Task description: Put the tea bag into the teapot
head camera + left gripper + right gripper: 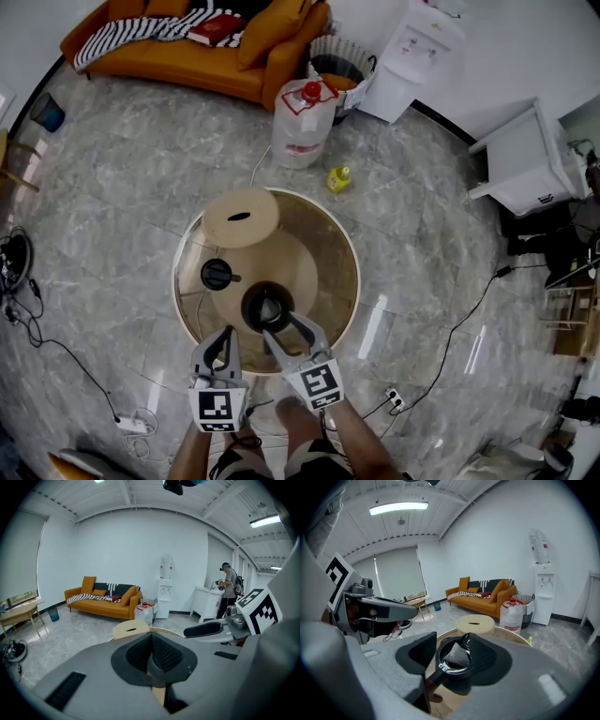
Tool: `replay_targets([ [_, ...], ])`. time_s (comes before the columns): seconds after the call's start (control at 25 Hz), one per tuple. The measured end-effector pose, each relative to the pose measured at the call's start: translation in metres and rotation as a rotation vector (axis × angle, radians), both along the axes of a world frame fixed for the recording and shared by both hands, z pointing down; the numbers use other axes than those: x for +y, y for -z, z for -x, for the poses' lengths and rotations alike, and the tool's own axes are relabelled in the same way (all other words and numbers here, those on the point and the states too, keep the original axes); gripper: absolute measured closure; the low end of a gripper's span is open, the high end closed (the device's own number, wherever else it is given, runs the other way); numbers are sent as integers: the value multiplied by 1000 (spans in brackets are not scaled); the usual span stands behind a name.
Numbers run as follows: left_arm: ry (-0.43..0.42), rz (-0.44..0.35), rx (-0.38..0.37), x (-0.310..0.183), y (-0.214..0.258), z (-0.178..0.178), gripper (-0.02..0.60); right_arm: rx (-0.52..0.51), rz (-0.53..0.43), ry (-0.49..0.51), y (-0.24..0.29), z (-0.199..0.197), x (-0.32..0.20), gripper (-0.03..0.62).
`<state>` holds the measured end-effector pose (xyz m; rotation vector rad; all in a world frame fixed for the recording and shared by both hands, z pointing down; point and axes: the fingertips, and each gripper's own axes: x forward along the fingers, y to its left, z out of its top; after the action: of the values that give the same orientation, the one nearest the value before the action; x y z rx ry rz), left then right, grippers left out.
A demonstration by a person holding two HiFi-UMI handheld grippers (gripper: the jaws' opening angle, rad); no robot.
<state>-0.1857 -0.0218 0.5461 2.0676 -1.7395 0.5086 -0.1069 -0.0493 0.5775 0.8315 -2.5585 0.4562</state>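
In the head view both forearms come up from the bottom edge, side by side. Each carries its gripper forward over the near rim of the round glass table (349, 281). The left gripper (227, 331) points straight ahead with its jaws drawn together, short of the black teapot (250, 307) and just left of it. The right gripper (281, 324) slants inward to the left, so its two jaws reach the teapot's near edge, one to each side of the open mouth. A black lid (217, 274) lies on the table to the left of the teapot, apart from it. A round wooden stool (241, 217) stands at the far side.

In the left gripper view the jaws are pressed pad to pad with nothing between them. The gripper is level and looks across the room toward the orange sofa (101, 603). The right gripper's dark finger and marker cube show at the right.

In the right gripper view the jaws stand wide apart and are tipped down over the teapot. Its round mouth shows in the gap between the pads, and neither pad presses on it. The tea bag (457, 654), a pale folded pouch, lies inside the teapot below the rim, free of both jaws. The teapot's handle points back toward the camera.
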Motion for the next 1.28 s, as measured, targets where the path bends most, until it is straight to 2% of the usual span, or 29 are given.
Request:
replay_targets([
  [0.28, -33, -80, -11, -13, 58, 2, 566, -47, -66, -64, 58, -5, -9, 376],
  [0.56, -74, -178, -40, -13, 149, -2, 566, -76, -140, -129, 145, -20, -6, 379],
  [0.64, -89, -211, -50, -11, 176, -3, 566, -75, -174, -143, 173, -26, -4, 425],
  [1.0, -163, -308, -64, 26, 292, -23, 566, -77, -313, -248, 303, -68, 35, 535],
  [1.28, -218, -340, -60, 69, 334, -28, 566, -66, -371, -360, 357, -92, 85, 591],
])
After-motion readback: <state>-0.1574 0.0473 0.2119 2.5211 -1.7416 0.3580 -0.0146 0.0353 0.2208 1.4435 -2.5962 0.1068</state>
